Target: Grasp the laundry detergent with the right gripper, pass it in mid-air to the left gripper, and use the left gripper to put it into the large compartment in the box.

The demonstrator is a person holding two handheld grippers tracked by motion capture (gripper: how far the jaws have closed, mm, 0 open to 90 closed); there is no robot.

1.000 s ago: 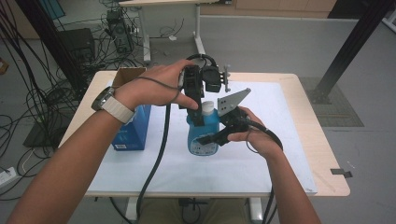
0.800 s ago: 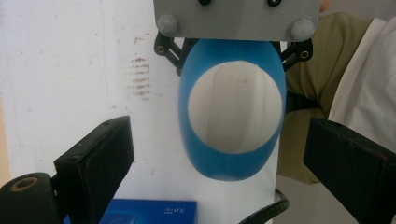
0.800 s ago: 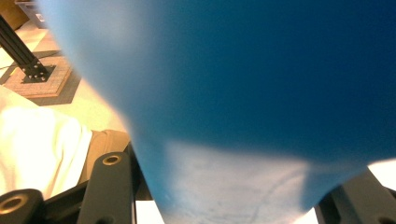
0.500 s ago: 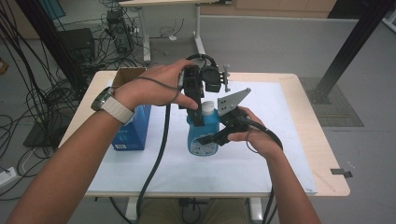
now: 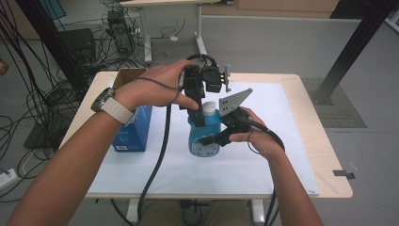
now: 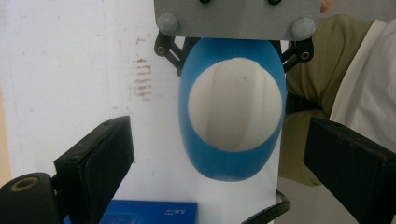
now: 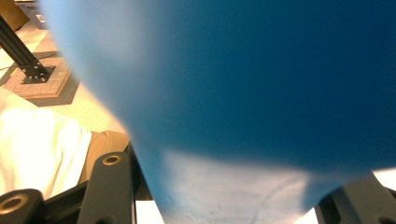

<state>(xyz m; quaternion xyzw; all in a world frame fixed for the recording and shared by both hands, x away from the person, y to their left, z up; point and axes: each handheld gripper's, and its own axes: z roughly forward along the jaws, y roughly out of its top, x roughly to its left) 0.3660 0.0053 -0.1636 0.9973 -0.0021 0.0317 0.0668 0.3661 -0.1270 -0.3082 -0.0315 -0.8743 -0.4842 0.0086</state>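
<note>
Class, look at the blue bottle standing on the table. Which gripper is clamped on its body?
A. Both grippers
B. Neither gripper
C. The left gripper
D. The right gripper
D: the right gripper is shut on the sides of the blue bottle, while the left gripper hangs open above its white cap.

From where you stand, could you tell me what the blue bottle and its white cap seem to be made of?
The blue bottle looks like smooth, opaque plastic with a soft sheen and a printed label. Its white cap looks like matte moulded plastic with faint ridges, though that is only by appearance.
</note>
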